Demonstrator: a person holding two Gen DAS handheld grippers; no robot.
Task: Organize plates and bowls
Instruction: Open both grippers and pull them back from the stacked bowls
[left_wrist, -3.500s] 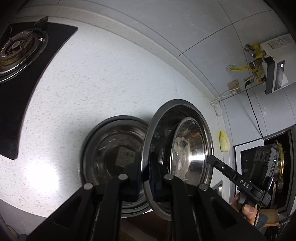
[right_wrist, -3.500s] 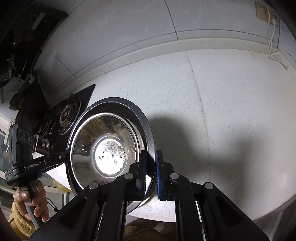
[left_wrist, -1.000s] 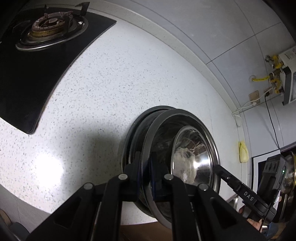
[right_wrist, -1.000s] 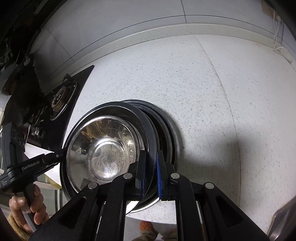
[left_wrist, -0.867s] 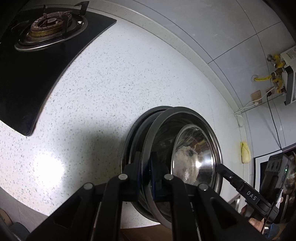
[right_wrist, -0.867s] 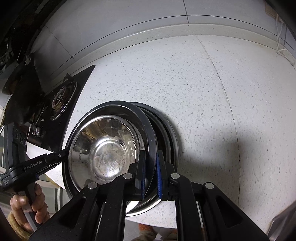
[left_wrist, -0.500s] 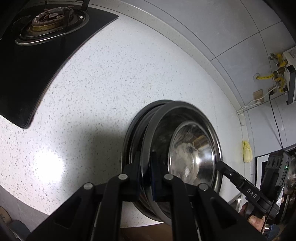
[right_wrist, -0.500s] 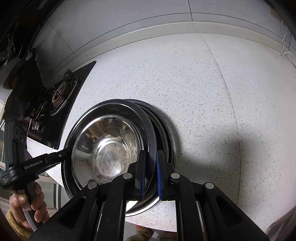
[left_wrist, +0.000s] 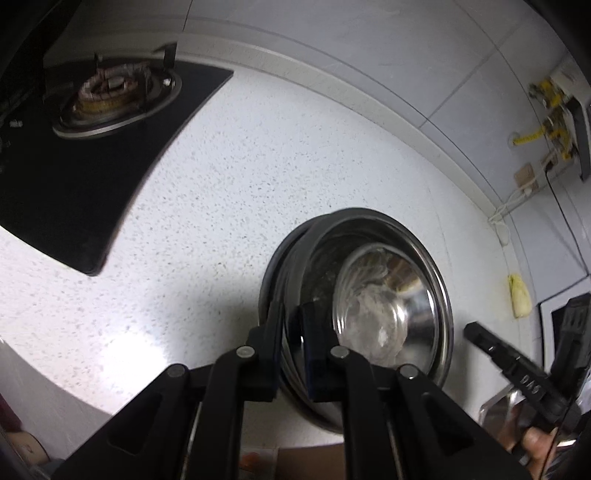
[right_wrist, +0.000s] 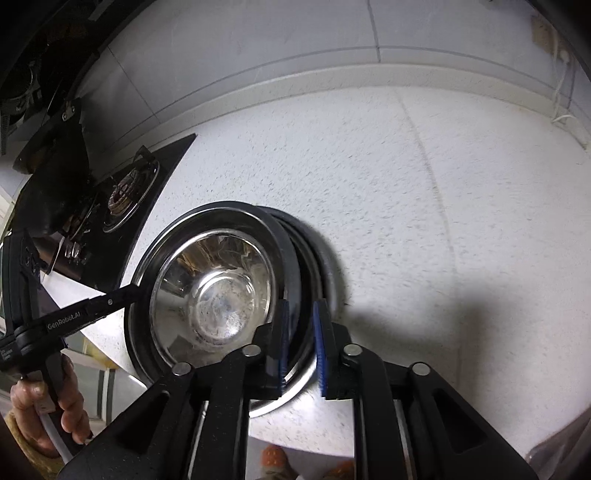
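A shiny steel bowl sits nested in a second steel bowl on the speckled white counter; only the lower bowl's dark rim shows. Both appear in the right wrist view, the top bowl inside the lower rim. My left gripper straddles the near rims with a narrow gap between its fingers, which look slightly parted. My right gripper has its blue pads spread wider around the opposite rims and looks open.
A black gas hob with a burner lies at the left on the counter. The tiled wall runs behind. A socket and cable and a water heater are at the right. The counter's front edge is close below the bowls.
The held bowl came down into the lower bowl and now rests nested in it. Both grippers' fingers have parted from the rim, the right more clearly.
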